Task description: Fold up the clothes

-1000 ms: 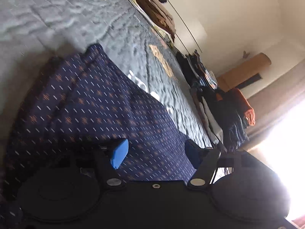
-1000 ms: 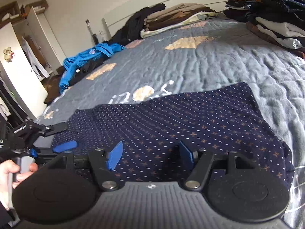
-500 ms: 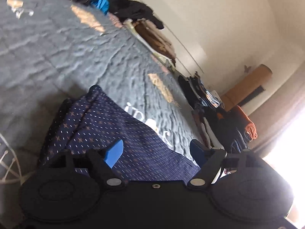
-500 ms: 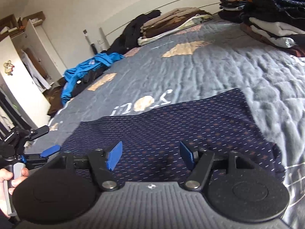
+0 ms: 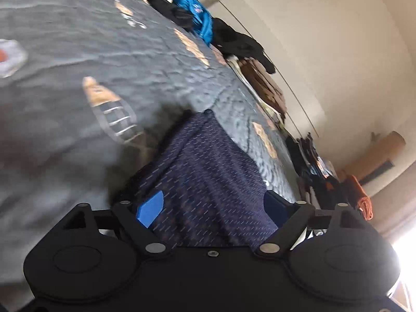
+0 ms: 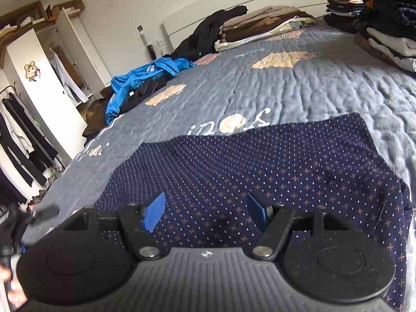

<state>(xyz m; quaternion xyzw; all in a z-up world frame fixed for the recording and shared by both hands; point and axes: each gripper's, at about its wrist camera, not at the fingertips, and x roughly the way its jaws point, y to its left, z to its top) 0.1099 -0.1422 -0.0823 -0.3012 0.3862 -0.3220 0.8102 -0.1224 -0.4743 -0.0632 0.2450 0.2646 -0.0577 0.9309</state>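
Navy garment (image 6: 260, 166) with small white dots and orange motifs lies flat on the grey quilt (image 6: 299, 88), near edge closest to me, folded into a wide rectangle, left end narrower and sloping. From my left wrist view the same garment (image 5: 205, 182) runs away as a long strip, edge looks doubled over. My right tongs (image 6: 205, 210) spread wide, blue pads clear, hovering just over the cloth, pinching nothing. My left tongs (image 5: 214, 208) also spread, nothing between the pads, low over the garment's end. Left view is motion-blurred and tilted, quilt print hard to read. Garment's near edge hidden under both tool bodies. Bottom left of the right view: sliver of a hand (image 6: 10, 283), blurred, cut off. Room: blue jacket (image 6: 145, 78) heaped at far bed edge, folded brown stack (image 6: 262, 26) by the headboard, folded pile (image 6: 384, 20) at right, white wardrobe (image 6: 39, 85) with hanging clothes.
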